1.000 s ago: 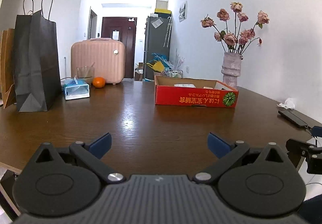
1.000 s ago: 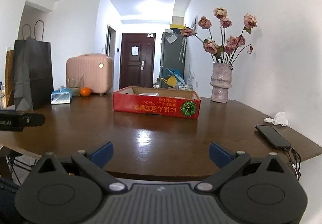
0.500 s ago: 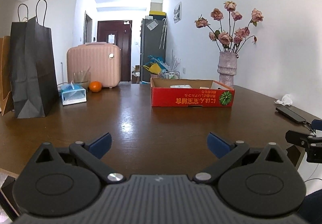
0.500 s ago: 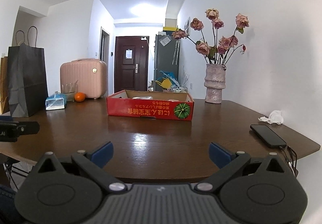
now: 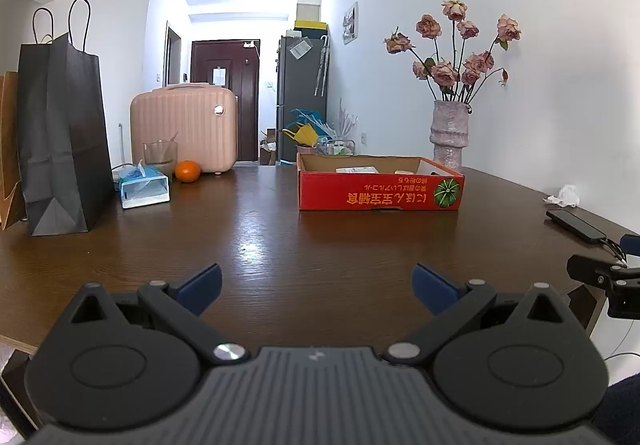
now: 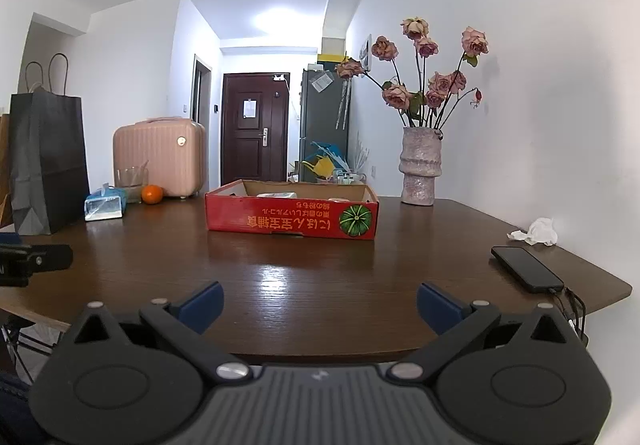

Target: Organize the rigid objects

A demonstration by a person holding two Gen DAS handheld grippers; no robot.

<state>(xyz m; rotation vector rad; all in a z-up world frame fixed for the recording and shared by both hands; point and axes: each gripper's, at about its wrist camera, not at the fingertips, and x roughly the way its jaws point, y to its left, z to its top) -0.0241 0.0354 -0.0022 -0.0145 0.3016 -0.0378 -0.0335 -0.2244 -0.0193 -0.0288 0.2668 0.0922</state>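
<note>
Left gripper: fingers spread wide, nothing between them; it hung low over the near table edge, well short of the box.
Right gripper: fingers likewise wide apart and empty, also short of the box.
Box: red cardboard tray, standing mid-table; pale flat items lay inside, too hidden to name.
Table: dark wood; bare between both grippers and the box.
Left of box: orange, tissue pack, glass, black paper bag.
Right of box: vase, phone, crumpled tissue.
Step, as judged: unsettled; the scene fitted either sorting underway or finished. No next move could be fixed.
Writing: white Japanese print on the box front, upside down, beside a green pumpkin picture; not readable with confidence.
</note>
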